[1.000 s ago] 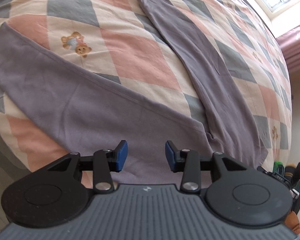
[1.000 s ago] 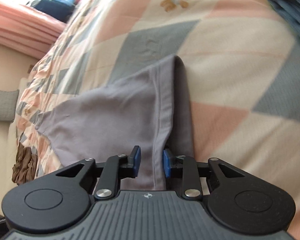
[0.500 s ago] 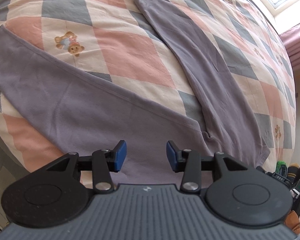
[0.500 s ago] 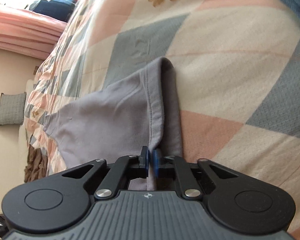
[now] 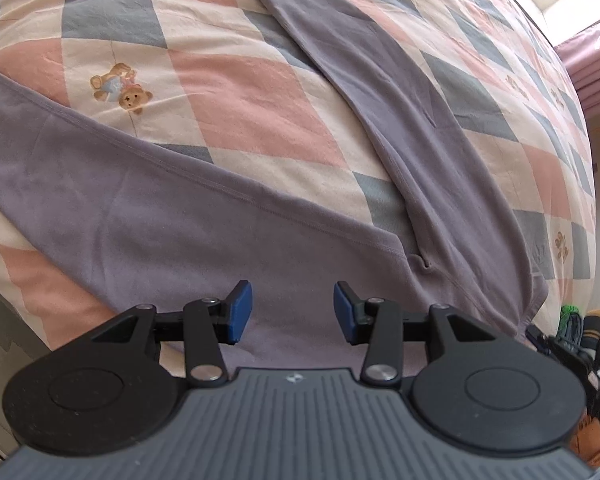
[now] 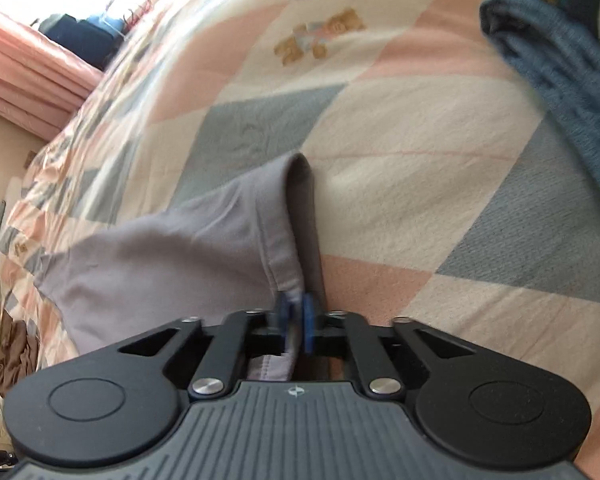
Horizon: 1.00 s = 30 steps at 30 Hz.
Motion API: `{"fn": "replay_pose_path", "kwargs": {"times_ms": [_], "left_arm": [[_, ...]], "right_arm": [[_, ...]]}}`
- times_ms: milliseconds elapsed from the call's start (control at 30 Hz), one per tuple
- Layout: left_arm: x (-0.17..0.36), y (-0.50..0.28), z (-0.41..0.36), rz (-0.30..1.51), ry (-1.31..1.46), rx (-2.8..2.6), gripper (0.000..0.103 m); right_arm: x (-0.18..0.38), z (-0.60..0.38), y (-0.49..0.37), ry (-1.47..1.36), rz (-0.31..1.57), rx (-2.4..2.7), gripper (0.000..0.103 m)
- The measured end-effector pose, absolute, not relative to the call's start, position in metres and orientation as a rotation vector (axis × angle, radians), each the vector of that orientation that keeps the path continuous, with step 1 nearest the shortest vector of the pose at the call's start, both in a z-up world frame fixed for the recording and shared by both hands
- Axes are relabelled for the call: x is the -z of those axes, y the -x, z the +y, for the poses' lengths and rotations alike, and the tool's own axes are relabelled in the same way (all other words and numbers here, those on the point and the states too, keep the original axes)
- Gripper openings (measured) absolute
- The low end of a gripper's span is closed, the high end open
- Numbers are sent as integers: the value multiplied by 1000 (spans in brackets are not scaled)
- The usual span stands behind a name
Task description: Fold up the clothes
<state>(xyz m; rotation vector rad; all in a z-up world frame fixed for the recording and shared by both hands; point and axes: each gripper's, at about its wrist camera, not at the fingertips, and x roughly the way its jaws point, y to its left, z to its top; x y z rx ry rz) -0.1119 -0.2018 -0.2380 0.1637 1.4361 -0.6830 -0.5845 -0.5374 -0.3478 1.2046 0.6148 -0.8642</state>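
Right, my right gripper (image 6: 296, 322) pinches the grey trousers' (image 6: 172, 256) hem, its jaws just eased slightly; my left gripper (image 5: 293, 312) hovers, jaws apart, over them.

Checked quilt-covered bed (image 5: 260, 96) bears lilac trousers (image 5: 148, 216), blue folded garment (image 6: 560, 92) lying apart.

Both grippers share black linkage arms, silver screws, blue-padded fingers (image 5: 240, 312) and ribbed grey housings.

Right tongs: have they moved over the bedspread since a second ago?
Yes. The right tongs have closed on the grey-purple cotton trousers' hem, and the teddy-bear print on the checked quilt sits lower, nearer them.
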Motion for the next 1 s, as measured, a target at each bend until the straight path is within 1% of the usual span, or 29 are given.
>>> {"fn": "replay_pose_path", "kwargs": {"times_ms": [67,200,367,400,500,600,667,700,733,767,800,900,1000], "left_arm": [[238,110,-199,1436,-151,674,40],[239,105,-195,1439,-130,664,40],[239,106,-194,1439,-133,673,40],[239,106,-193,1437,-134,674,40],[238,108,-190,1432,-129,673,40],[239,109,-184,1432,-118,662,40],[240,110,-181,1430,-114,655,40],[240,110,-178,1429,-111,652,40],[240,110,-175,1428,-107,650,40],[239,110,-172,1428,-104,648,40],[239,111,-170,1424,-100,648,40],[237,111,-161,1415,-87,640,41],[238,113,-154,1413,-86,635,41]], "right_arm": [[343,-530,594,-1234,588,855,19],[342,-514,603,-1304,560,798,19],[345,-504,587,-1297,598,733,19],[346,-502,582,-1273,622,730,4],[338,-496,577,-1121,706,808,1],[345,-495,584,-1117,723,891,1],[350,-495,581,-1115,741,893,4],[348,-495,578,-1107,738,901,9],[346,-495,577,-1102,747,930,16],[343,-495,577,-1093,754,963,29],[338,-493,579,-1064,751,1009,31],[317,-480,584,-952,710,1091,33],[306,-462,569,-871,699,971,32]]}}
